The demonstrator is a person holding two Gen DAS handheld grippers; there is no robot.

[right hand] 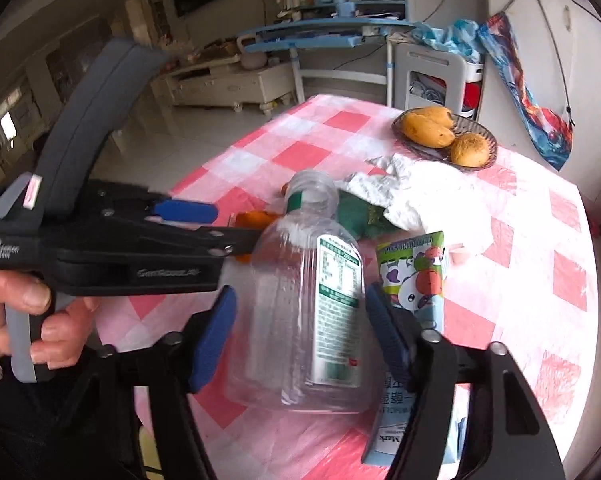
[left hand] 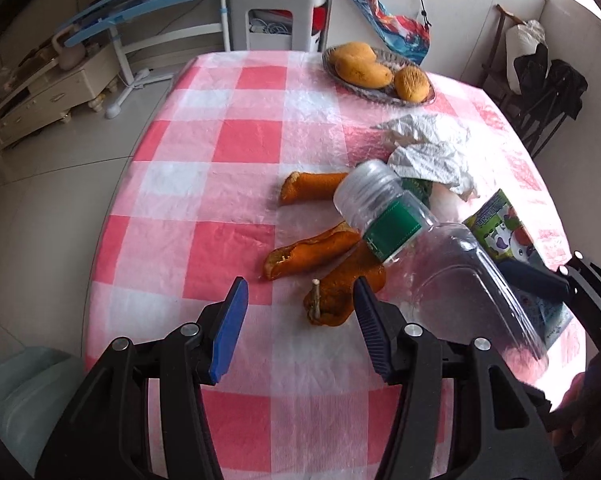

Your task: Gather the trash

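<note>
A clear plastic bottle (right hand: 300, 312) with a green label sits between the blue pads of my right gripper (right hand: 300, 316), which is shut on it. In the left wrist view the bottle (left hand: 440, 272) hangs tilted over the table, neck toward the middle. My left gripper (left hand: 300, 308) is open just above the cloth. A mango peel with a stem (left hand: 332, 300) lies between its fingertips, close to the right one. Two more peels (left hand: 312, 252) (left hand: 312, 188) lie beyond. Crumpled white paper (left hand: 432, 148), a green wrapper (left hand: 418, 188) and a milk carton (right hand: 416, 268) lie behind the bottle.
A glass dish (left hand: 380, 98) of mangoes (left hand: 360, 64) stands at the far side of the pink checked table (left hand: 220, 160). A white chair (left hand: 268, 12) is beyond it, and a dark chair with clothes (left hand: 548, 80) to the right. A pale green container (left hand: 20, 392) sits below the table's near left edge.
</note>
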